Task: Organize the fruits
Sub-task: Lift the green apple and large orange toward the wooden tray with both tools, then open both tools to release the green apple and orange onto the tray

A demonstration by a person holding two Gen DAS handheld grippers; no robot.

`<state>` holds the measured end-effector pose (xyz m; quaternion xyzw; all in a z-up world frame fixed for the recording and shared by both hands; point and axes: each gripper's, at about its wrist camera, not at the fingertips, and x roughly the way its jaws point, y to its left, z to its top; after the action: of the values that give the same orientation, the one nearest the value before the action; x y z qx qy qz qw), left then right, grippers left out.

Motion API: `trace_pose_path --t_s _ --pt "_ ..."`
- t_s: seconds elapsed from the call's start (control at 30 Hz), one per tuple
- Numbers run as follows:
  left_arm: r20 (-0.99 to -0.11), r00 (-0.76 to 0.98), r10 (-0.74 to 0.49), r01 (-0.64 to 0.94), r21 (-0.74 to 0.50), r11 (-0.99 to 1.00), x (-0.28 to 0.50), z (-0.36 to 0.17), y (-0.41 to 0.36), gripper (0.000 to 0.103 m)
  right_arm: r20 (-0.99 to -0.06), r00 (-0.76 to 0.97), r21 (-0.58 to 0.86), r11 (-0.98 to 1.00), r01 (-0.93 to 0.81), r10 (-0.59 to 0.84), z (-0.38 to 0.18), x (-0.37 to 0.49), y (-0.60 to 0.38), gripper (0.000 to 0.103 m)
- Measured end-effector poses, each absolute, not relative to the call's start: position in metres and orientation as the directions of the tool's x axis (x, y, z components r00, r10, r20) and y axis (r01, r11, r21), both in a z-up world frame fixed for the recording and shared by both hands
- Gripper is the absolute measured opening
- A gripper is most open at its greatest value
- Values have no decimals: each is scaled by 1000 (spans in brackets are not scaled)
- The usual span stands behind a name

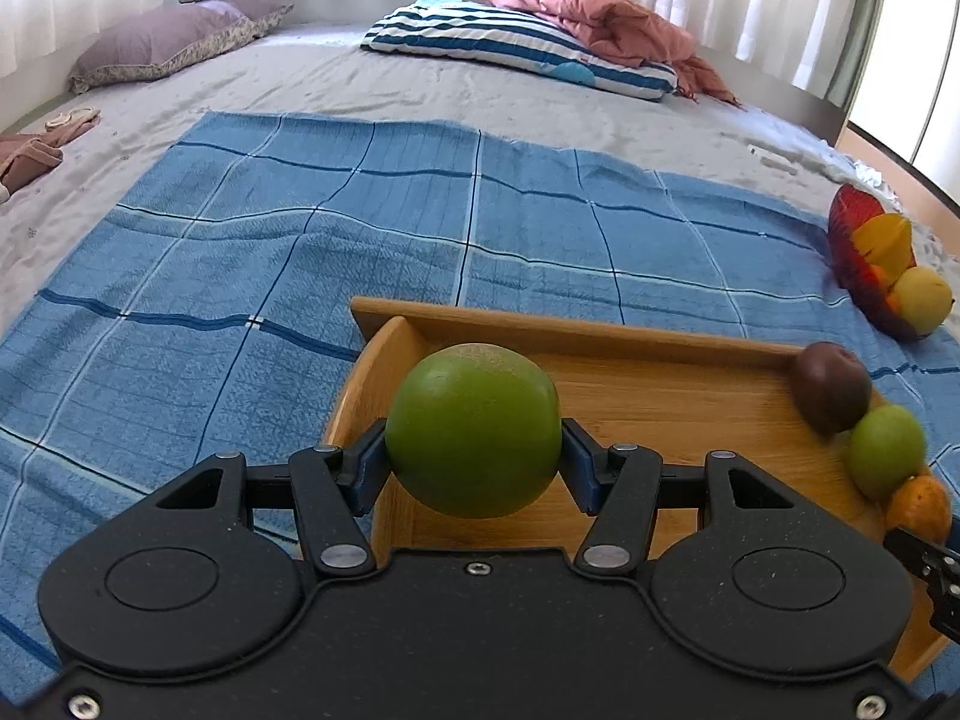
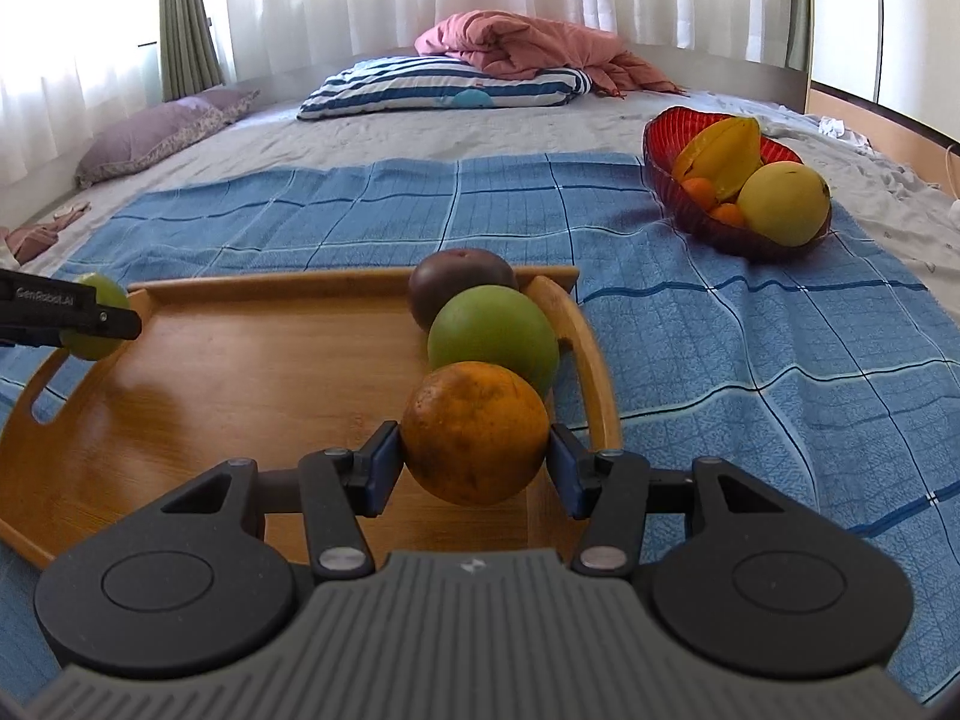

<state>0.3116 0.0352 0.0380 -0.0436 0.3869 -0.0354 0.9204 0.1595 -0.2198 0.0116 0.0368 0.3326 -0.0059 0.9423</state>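
My left gripper (image 1: 474, 450) is shut on a large green fruit (image 1: 473, 429) over the left end of a wooden tray (image 1: 630, 387). It also shows at the left of the right wrist view (image 2: 96, 315). My right gripper (image 2: 474, 462) is shut on an orange (image 2: 475, 432) over the tray's (image 2: 240, 384) right side. Just beyond the orange, a second green fruit (image 2: 493, 339) and a dark purple fruit (image 2: 459, 291) lie in a row along the tray's right wall. The same row shows in the left wrist view: purple fruit (image 1: 831, 387), green fruit (image 1: 887, 450), orange (image 1: 918, 510).
A red glass bowl (image 2: 666, 174) holds a starfruit (image 2: 723, 147), a yellow fruit (image 2: 783, 201) and small oranges, far right on the blue checked cloth (image 2: 750, 348). Striped pillow (image 2: 444, 87), pink blanket (image 2: 528, 45) and purple pillow (image 2: 156, 132) lie at the bed's far end.
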Motion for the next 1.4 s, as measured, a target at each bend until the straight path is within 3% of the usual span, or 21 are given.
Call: trace_pose_path --t_s 1.03,1.1,1.17,1.4 --pt "-709 703 -63 31 -58 998 330 20 16 57 -632 774 78 997 6 45 2 163 -221 57" --pt "-706 705 -56 32 -48 998 328 22 14 60 -630 775 79 997 9 43 2 162 -220 63" --pt "-704 707 -68 41 -55 998 326 24 14 72 -624 780 86 996 14 43 4 161 -221 70" --pt "-684 727 -65 62 -30 998 310 32 13 92 -598 801 70 997 9 35 12 151 -221 79"
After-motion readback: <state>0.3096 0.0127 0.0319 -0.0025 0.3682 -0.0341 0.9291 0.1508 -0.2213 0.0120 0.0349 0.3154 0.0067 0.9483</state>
